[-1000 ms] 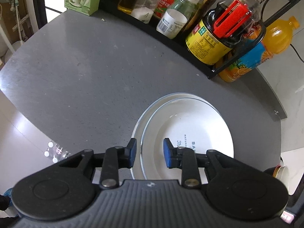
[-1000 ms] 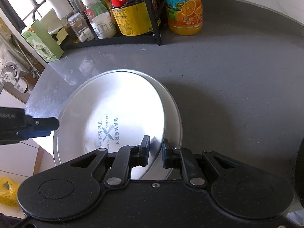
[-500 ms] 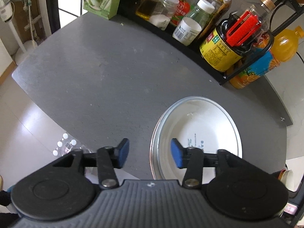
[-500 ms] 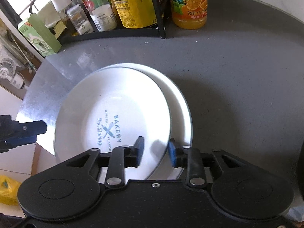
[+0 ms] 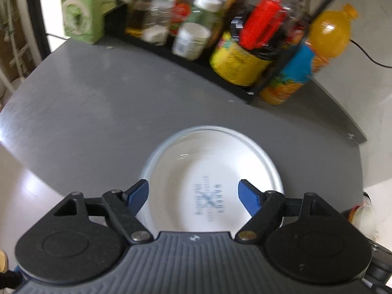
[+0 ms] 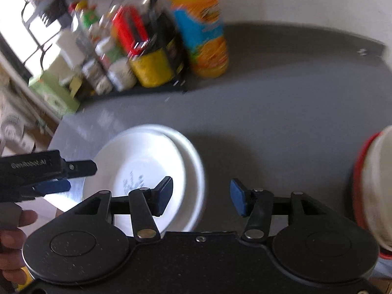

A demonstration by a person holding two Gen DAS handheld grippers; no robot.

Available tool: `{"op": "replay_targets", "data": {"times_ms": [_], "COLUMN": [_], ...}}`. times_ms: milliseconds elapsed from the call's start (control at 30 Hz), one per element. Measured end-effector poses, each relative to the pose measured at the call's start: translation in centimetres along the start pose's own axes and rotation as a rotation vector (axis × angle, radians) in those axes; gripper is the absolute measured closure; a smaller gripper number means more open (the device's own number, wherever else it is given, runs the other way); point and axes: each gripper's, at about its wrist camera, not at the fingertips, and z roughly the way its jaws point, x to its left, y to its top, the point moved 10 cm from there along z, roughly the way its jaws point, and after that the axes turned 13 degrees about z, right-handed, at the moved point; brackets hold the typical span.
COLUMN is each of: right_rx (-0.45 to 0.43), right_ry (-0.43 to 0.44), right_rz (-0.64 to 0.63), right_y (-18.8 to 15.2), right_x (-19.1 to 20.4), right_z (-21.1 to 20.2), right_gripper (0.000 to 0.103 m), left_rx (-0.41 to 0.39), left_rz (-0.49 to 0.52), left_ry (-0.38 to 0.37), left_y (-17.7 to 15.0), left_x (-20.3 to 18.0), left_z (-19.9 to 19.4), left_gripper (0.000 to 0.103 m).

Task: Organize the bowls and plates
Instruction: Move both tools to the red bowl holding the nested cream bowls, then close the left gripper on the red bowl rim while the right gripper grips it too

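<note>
Two white plates [image 5: 213,169] lie stacked flat, face up, near the grey table's [image 5: 98,103] front edge, the upper one offset left. Left gripper [image 5: 193,193] and right gripper [image 6: 201,196] gape wide, both empty.

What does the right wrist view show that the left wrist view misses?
Only the right wrist view shows the red-rimmed bowl at the table's right edge, the left claw from outside, and the hand holding it. Only the left wrist view shows the print on the top plate head-on, framed by the open left claw. Both show the two stacked plates, the orange juice bottle and the black rack of jars.
</note>
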Motion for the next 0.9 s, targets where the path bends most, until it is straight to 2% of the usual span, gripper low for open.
{"op": "replay_targets", "data": {"times_ms": [233,433,700,800,900], "right_rx": [-0.100,-0.179,-0.254,-0.279,-0.294], "right_ry": [0.033,0.016,-0.037,-0.060,-0.082], "right_rz": [0.163,0.248,0.309,0.344,0.381], "right_y": [2.5,3.9,4.8,5.0,5.0], "right_x": [-4.4,-8.3,-13.5,-15.7,-18.0], "right_z": [-5.2,-8.2,-11.1,-12.0,-12.7], "right_gripper": [0.045,0.037,0.019,0.010,0.008], "left_rx": [-0.032,-0.026,-0.024,-0.004,0.010], "left_rz": [0.104,0.208,0.323,0.323,0.342], "left_ry": [-0.084,-0.146,-0.214,-0.233,-0.246], "left_y": [1.8,2.3,1.7,1.2,0.8], "left_x": [-6.5,-12.2,-18.8,-20.6,-22.5], "left_z": [-0.6,-0.3,-0.3,0.0,0.6], "left_gripper": [0.023,0.022,0.013,0.011,0.011]}}
